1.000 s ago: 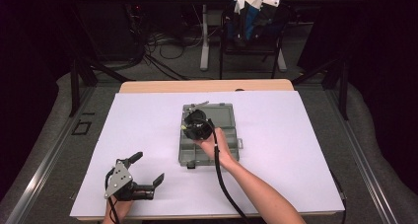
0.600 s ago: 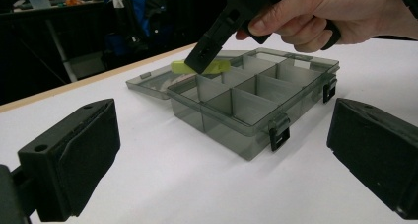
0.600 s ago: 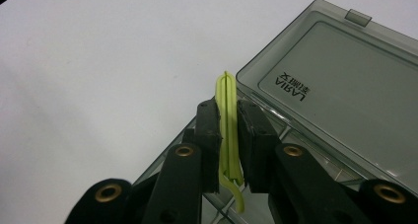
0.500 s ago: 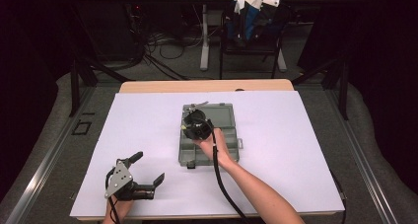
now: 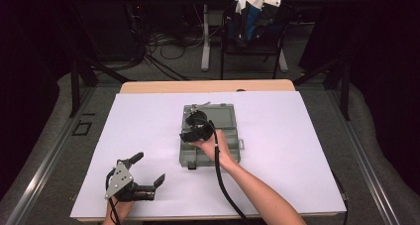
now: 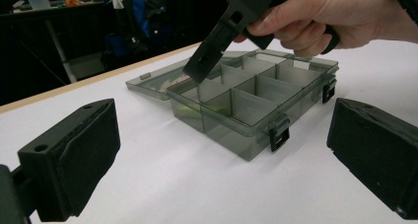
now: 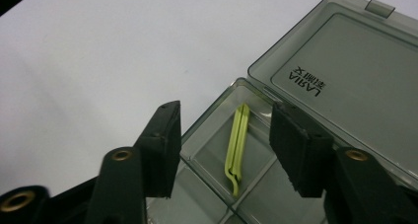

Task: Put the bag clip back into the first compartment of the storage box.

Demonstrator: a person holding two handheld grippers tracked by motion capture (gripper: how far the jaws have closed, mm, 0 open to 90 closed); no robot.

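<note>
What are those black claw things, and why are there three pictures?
A person holds a pinching tool, called a gripper, in each hand. One picture looks down from above; the others come from cameras riding on the grippers. On the white table sits a smoky plastic box with little compartments, its lid lying open. The right gripper hovers over a corner compartment; its jaws have just been opening, and a yellow-green clip lies in the box below them. The left gripper waits open, holding nothing.
</note>
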